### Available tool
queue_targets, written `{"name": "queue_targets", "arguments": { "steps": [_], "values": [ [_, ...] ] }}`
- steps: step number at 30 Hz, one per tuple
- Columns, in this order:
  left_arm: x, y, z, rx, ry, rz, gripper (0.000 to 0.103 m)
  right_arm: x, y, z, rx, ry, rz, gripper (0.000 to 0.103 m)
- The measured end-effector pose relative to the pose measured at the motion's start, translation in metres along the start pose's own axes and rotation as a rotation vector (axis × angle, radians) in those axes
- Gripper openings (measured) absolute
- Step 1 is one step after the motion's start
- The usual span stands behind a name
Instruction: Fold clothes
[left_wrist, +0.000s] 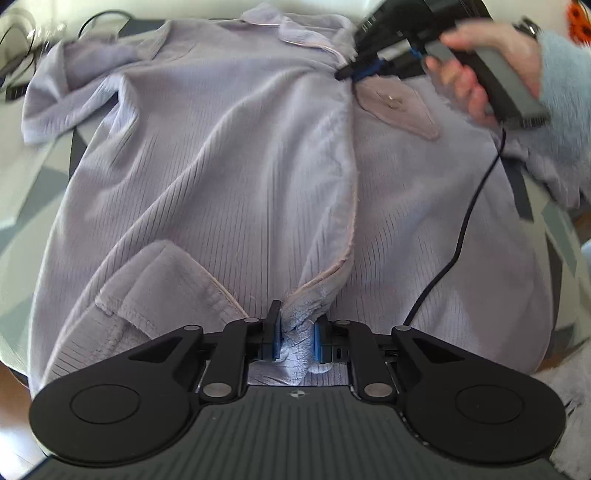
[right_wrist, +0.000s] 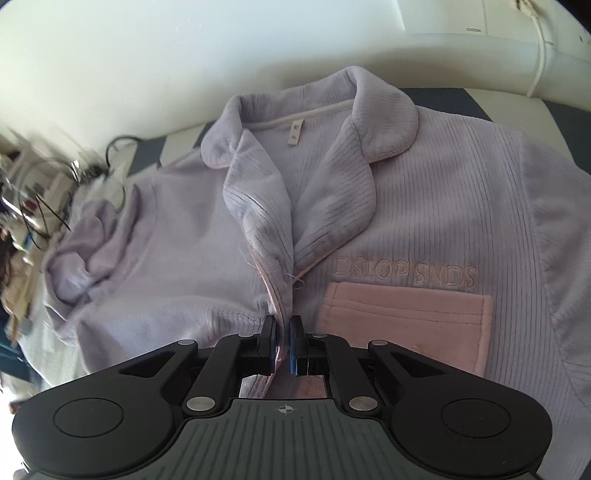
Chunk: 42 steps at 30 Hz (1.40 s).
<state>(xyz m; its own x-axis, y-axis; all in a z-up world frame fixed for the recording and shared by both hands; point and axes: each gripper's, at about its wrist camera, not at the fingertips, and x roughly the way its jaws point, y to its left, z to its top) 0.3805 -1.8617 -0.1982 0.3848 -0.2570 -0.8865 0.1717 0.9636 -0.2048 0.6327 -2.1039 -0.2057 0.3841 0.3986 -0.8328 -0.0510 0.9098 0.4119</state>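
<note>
While the lilac ribbed pyjama top lies spread front-up across the table, I have it pinched at two places along its front opening. Its collar sits at the far end from me, open, with a small label showing inside the neck. On the chest there is a pink pocket, and just above it a line of embroidered lettering. One sleeve is crumpled toward the far left corner; a turned-up cuff lies on the body of the top near my left claw.

My left gripper is low at the hem end, its blue pads clamped on a bunched wad of the front edge — the fleece fills the gap between them. My right gripper is higher up the same opening, beside the pocket, its jaws squeezed almost together on the thin piped edge that runs between them. From the left camera I can see my right hand wrapped round that tool's handle, a fluffy blue sleeve at the wrist, and a black cable trailing from the handle down over the cloth.

Beyond the top, the table shows a grey-and-white pattern. Tangled cords and blurred clutter lie off its far left edge, and a pale wall rises behind.
</note>
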Motion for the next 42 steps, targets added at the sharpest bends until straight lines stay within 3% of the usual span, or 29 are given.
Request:
{"name": "queue_targets", "arguments": {
  "steps": [3,5,6,7,8,9,10,11,13,17,20,24,27,30,37,42],
  "values": [
    [0.000,0.003,0.003,-0.017,0.011,-0.009,0.017,0.001,0.006,-0.002,-0.043,0.008,-0.036,0.008],
    [0.000,0.006,0.002,-0.035,0.013,-0.023,0.021,0.000,0.010,-0.003,-0.069,0.011,-0.052,0.027],
    [-0.001,0.008,0.003,-0.056,0.014,-0.034,0.023,-0.001,0.012,-0.003,-0.081,0.013,-0.060,0.029],
    [-0.002,0.010,0.004,-0.079,0.014,-0.045,0.029,-0.004,0.013,-0.004,-0.090,0.022,-0.057,0.038],
    [-0.005,0.013,0.005,-0.106,0.008,-0.059,0.042,-0.008,0.015,-0.008,-0.103,0.033,-0.084,0.064],
    [-0.011,0.016,0.005,-0.126,-0.008,-0.078,0.050,-0.012,0.018,-0.011,-0.115,0.045,-0.114,0.082],
    [-0.017,0.019,0.006,-0.146,-0.023,-0.097,0.066,-0.019,0.023,-0.020,-0.152,0.025,-0.156,0.101],
    [-0.023,0.022,0.006,-0.163,-0.039,-0.115,0.079,-0.026,0.028,-0.030,-0.190,0.003,-0.199,0.100],
    [-0.036,0.025,0.005,-0.157,-0.063,-0.146,0.088,-0.039,0.034,-0.048,-0.248,-0.016,-0.224,0.101],
    [-0.056,0.034,0.005,-0.146,-0.116,-0.160,0.088,-0.064,0.029,-0.082,-0.233,-0.050,-0.253,0.102],
    [-0.056,0.042,0.008,-0.145,-0.151,-0.110,0.091,-0.074,0.021,-0.101,-0.138,-0.075,-0.261,0.102],
    [-0.056,0.055,0.009,-0.134,-0.175,0.024,0.091,-0.080,0.017,-0.123,-0.042,-0.087,-0.250,0.102],
    [-0.058,0.071,0.003,-0.150,-0.189,0.052,0.091,-0.082,0.024,-0.137,-0.034,-0.085,-0.264,0.102],
    [-0.054,0.085,-0.006,-0.173,-0.173,0.065,0.091,-0.083,0.034,-0.152,-0.039,-0.081,-0.335,0.102],
    [-0.030,0.092,-0.017,-0.154,-0.086,0.115,0.091,-0.091,0.039,-0.192,-0.007,-0.057,-0.343,0.102],
    [-0.017,0.077,-0.027,-0.091,-0.081,0.150,0.101,-0.076,0.032,-0.207,0.002,0.017,-0.385,0.102]
  ]
}}
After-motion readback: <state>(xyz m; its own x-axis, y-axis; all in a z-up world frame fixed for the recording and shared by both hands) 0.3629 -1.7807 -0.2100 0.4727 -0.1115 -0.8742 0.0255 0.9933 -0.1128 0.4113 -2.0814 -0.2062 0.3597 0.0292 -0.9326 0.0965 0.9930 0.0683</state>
